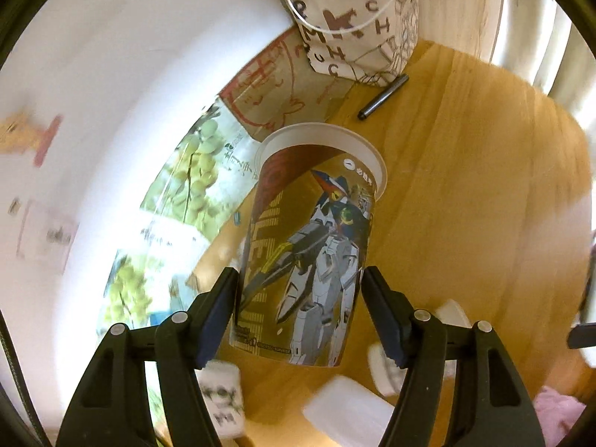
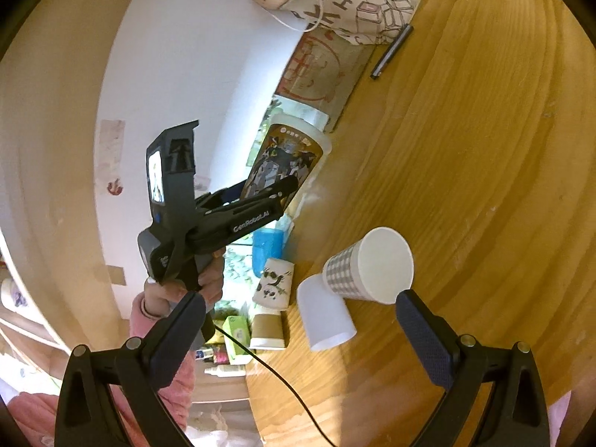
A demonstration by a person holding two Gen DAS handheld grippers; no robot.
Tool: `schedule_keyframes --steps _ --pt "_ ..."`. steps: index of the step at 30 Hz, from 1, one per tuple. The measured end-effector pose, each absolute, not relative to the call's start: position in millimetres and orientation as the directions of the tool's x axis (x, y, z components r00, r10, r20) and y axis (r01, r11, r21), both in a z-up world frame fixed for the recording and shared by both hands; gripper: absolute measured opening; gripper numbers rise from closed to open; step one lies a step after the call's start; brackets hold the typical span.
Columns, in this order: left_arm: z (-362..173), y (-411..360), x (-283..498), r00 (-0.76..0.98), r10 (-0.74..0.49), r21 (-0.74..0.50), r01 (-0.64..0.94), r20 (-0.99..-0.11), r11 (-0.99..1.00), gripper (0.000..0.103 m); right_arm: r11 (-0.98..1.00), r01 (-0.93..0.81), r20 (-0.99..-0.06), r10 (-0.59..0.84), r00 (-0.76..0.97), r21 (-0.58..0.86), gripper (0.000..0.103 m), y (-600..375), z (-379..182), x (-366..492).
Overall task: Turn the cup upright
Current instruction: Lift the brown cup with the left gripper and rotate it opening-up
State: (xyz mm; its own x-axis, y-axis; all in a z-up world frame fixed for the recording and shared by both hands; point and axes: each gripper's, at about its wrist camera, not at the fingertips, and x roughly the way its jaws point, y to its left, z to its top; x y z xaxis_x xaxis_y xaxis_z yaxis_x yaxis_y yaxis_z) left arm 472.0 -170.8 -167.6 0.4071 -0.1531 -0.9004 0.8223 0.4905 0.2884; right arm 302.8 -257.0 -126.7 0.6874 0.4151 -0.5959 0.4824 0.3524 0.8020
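My left gripper [image 1: 300, 279] is shut on a tall paper cup [image 1: 313, 238] printed with a robot figure. The cup is lifted off the wooden table [image 1: 465, 186] and tilted, its white rim pointing away from me. In the right wrist view the same cup [image 2: 287, 160] is held in the left gripper [image 2: 287, 186], leaning over the table's left side. My right gripper [image 2: 301, 305] is open and empty, low over the table. A checked paper cup [image 2: 368, 266] lies on its side just ahead of its right finger, mouth facing me.
A white plastic cup [image 2: 326, 314] lies beside the checked cup. A panda-print cup [image 2: 273, 283] and a brown-banded cup [image 2: 268, 329] stand at the left edge. A lettered canvas bag [image 1: 357, 29], a black pen [image 1: 383, 97] and a cardboard sheet [image 1: 287, 85] sit at the far end.
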Motion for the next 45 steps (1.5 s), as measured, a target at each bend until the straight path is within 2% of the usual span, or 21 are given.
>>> schedule_keyframes --steps 10,15,25,33,45 --pt "-139 -135 403 0.378 -0.195 0.182 0.759 -0.905 0.625 0.071 0.404 0.421 -0.577 0.45 0.682 0.812 0.102 -260 -103 271" --pt "-138 -113 373 0.328 -0.229 0.069 0.695 -0.917 0.715 0.071 0.428 0.407 -0.583 0.469 0.663 0.807 0.102 -263 -94 248" --pt "-137 -79 307 0.303 -0.28 -0.079 0.539 -0.911 0.839 0.071 0.477 0.4 -0.617 0.508 0.601 0.782 0.102 -265 -87 206" --pt "-167 -56 267 0.241 -0.324 -0.217 0.385 -0.915 0.897 0.071 0.487 0.391 -0.623 0.571 0.534 0.781 0.102 -256 -91 189" --pt "-210 -29 233 0.215 -0.365 -0.313 0.242 -0.906 0.919 0.071 0.542 0.375 -0.658 0.646 0.387 0.752 0.102 -229 -110 194"
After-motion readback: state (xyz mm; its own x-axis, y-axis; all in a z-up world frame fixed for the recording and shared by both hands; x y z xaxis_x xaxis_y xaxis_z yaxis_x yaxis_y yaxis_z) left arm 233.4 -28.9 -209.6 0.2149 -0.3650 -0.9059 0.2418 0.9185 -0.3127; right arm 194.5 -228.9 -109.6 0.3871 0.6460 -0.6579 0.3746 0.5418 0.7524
